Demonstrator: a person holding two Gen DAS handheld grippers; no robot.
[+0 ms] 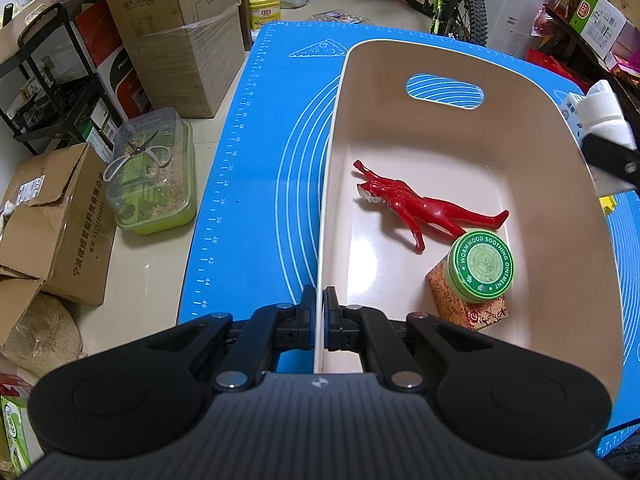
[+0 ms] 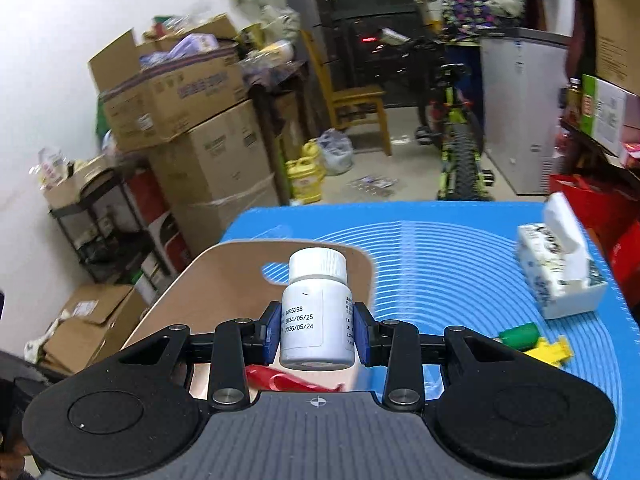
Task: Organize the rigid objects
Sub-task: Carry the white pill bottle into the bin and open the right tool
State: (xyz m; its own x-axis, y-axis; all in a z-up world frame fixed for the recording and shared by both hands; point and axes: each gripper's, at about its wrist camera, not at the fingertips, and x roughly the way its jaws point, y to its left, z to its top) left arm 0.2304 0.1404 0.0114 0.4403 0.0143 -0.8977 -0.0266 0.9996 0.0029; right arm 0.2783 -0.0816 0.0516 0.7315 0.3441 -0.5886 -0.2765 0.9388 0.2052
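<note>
A beige plastic bin [image 1: 592,280] stands on the blue mat [image 1: 256,184]. My left gripper [image 1: 319,318] is shut on the bin's near-left wall, pinching the thin rim. Inside lie a red toy figure [image 1: 424,206], a green round ointment tin [image 1: 482,266] and a patterned box [image 1: 452,300] under the tin. My right gripper [image 2: 318,334] is shut on a white pill bottle [image 2: 316,312], held upright above the bin [image 2: 224,280]. That bottle [image 1: 604,110] shows at the right edge of the left wrist view, above the bin's right rim. A bit of the red figure [image 2: 280,380] shows below it.
On the mat to the right lie a white tissue box [image 2: 560,276], a green piece [image 2: 520,336] and a yellow piece [image 2: 554,350]. Beyond the mat stand cardboard boxes [image 1: 176,40], a lidded green container [image 1: 154,176], yellow jugs [image 2: 304,176] and a bicycle [image 2: 456,148].
</note>
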